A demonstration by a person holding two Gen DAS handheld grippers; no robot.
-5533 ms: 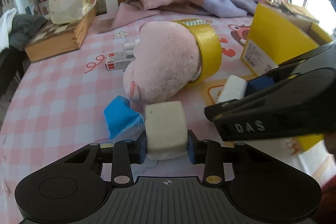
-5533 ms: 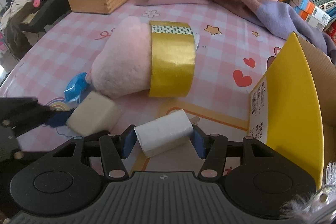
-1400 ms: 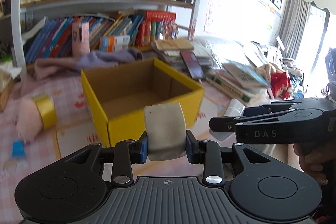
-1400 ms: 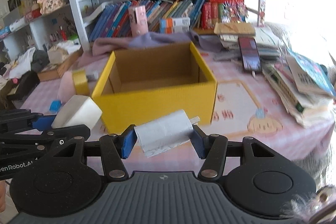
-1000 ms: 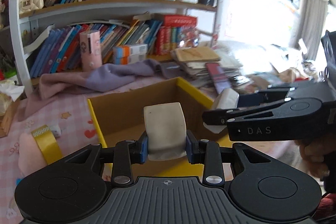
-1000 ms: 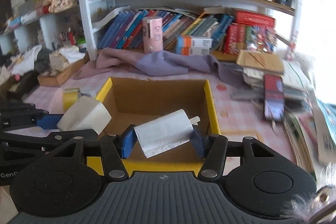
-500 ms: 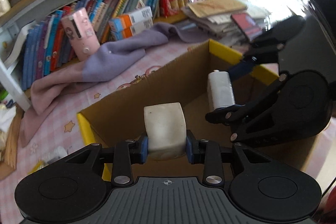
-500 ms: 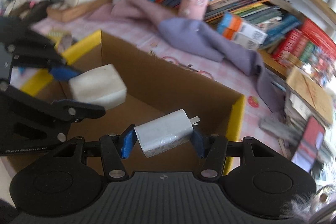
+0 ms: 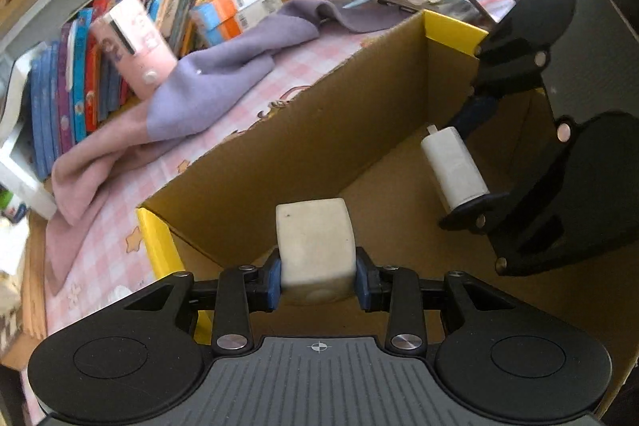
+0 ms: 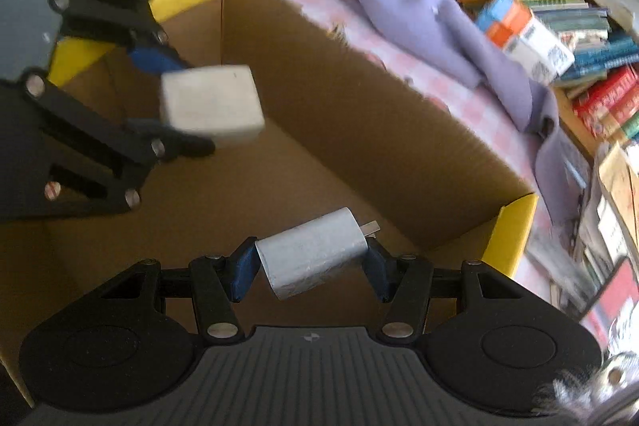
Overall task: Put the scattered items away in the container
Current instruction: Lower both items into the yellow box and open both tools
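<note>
Now both grippers hang inside the yellow box point(image 9: 451, 30). The left gripper point(image 9: 317, 276) jaws clench one cream block point(image 9: 315, 246) by its flat sides; it looks soft and light, perhaps foam. At two o'clock, the right gripper point(image 10: 311, 266) grasps one stiff, smooth white charger point(image 10: 315, 252) end to end.

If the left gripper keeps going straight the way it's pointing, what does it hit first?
Probably the brown floor of the yellow cardboard box. The left gripper points down into it, holding the cream block; nothing else seems to lie ahead.

Black ribbed claw point(image 9: 317, 282) bodies, blue pads point(image 9: 273, 280), silver screws
</note>
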